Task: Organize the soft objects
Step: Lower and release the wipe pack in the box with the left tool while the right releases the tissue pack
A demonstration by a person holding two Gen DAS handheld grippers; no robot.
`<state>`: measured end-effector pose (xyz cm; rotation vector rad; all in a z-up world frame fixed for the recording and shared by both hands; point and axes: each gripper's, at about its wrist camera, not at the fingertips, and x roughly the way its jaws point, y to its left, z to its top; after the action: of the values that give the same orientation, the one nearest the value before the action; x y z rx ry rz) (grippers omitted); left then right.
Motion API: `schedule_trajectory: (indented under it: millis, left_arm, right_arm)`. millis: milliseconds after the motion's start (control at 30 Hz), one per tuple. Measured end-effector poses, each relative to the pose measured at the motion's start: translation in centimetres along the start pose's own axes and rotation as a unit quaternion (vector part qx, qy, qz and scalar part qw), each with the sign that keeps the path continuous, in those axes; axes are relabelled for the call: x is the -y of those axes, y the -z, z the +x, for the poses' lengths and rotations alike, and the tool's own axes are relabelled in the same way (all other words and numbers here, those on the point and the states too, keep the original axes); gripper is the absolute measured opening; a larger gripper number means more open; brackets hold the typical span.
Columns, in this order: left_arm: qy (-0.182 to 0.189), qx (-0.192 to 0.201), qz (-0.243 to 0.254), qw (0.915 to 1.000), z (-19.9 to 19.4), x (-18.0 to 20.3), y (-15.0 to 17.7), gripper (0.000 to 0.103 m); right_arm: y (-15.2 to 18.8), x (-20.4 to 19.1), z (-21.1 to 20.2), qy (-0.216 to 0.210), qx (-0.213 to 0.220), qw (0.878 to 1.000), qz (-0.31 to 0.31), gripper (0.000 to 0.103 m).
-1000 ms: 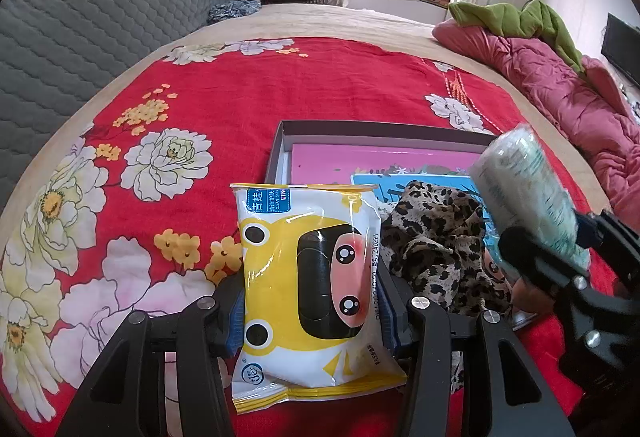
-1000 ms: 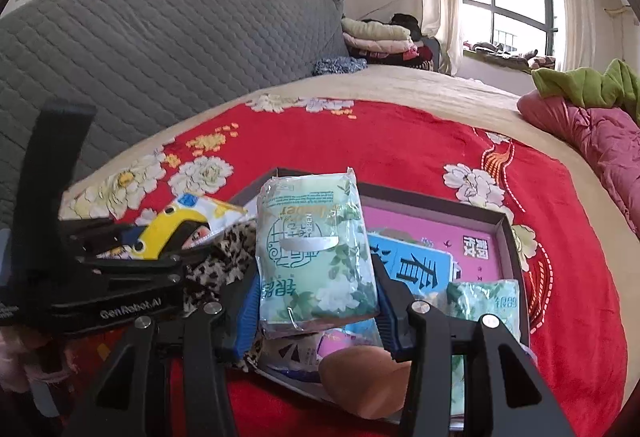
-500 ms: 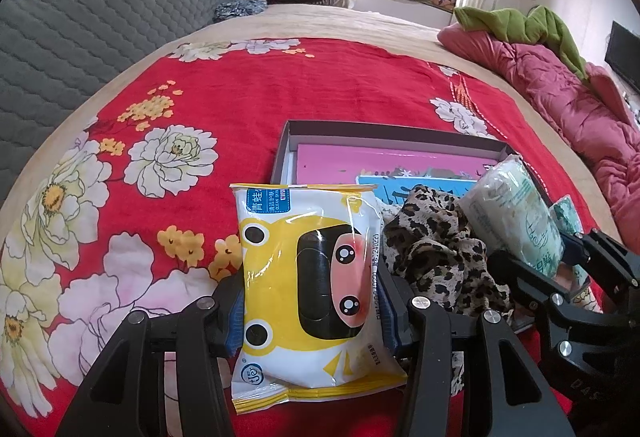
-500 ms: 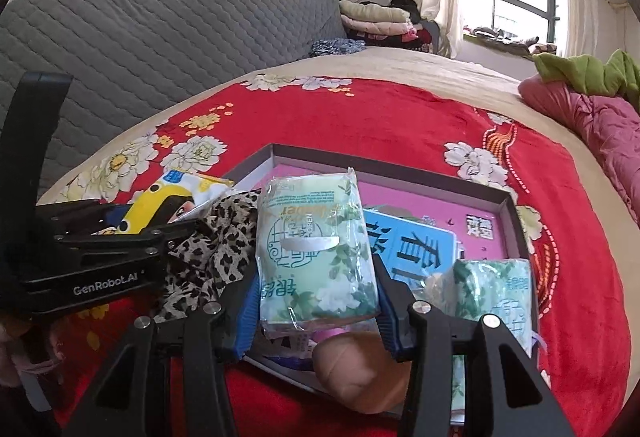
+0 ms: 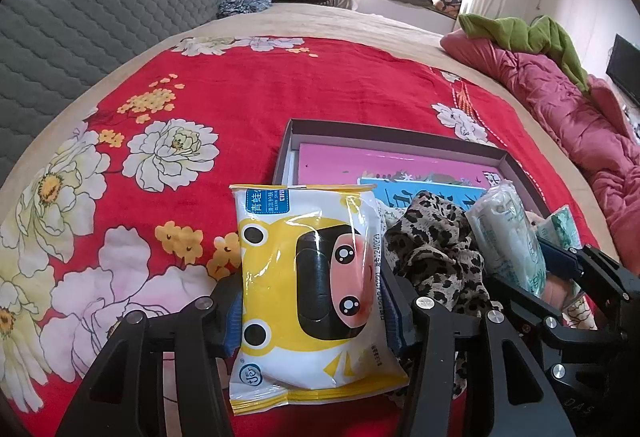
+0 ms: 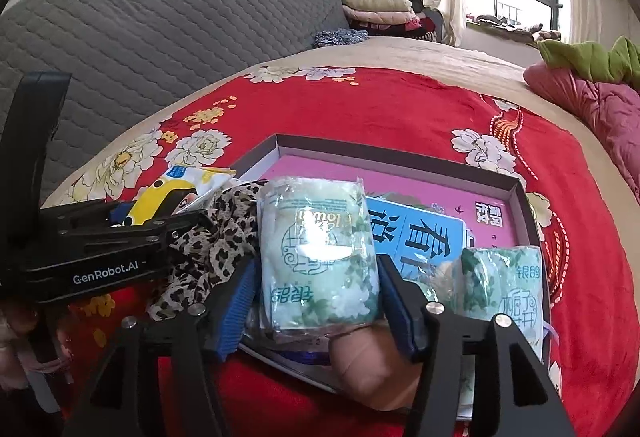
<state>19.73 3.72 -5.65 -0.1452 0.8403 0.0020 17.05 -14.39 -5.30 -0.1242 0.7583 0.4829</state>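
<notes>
Left of the shallow box (image 5: 400,141), the left gripper (image 5: 312,301) clamps the yellow wipes pack (image 5: 308,285), unmoved. Just right, over the box's near edge, the right gripper (image 6: 316,277) has lowered the green tissue pack (image 6: 318,253); its jaws are opening, pads parting from it. Placement appears nearly complete.

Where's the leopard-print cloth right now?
The leopard-print cloth lies bunched at the box's near left corner, between the yellow wipes pack on its left and the green tissue pack on its right.
</notes>
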Motion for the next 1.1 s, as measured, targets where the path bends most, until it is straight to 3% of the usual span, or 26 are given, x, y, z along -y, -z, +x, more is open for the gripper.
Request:
schedule_trajectory:
  millis: [467,833,1100]
  left_arm:
    - [0.009,-0.001,-0.009,0.9999,0.2,-0.2,0.1,0.062]
    - [0.025,0.004,-0.014,0.9996,0.1,-0.1,0.1,0.073]
    - [0.031,0.011,-0.014,0.9994,-0.2,0.1,0.0,0.074]
  right_arm:
    - [-0.1,1.9,-0.7,0.014,0.015,0.999,0.047,0.067]
    - [-0.5,2.4,-1.7,0.034,0.037,0.998,0.044,0.067]
    - [-0.6,2.8,-2.2,0.044,0.046,0.997,0.044,0.067]
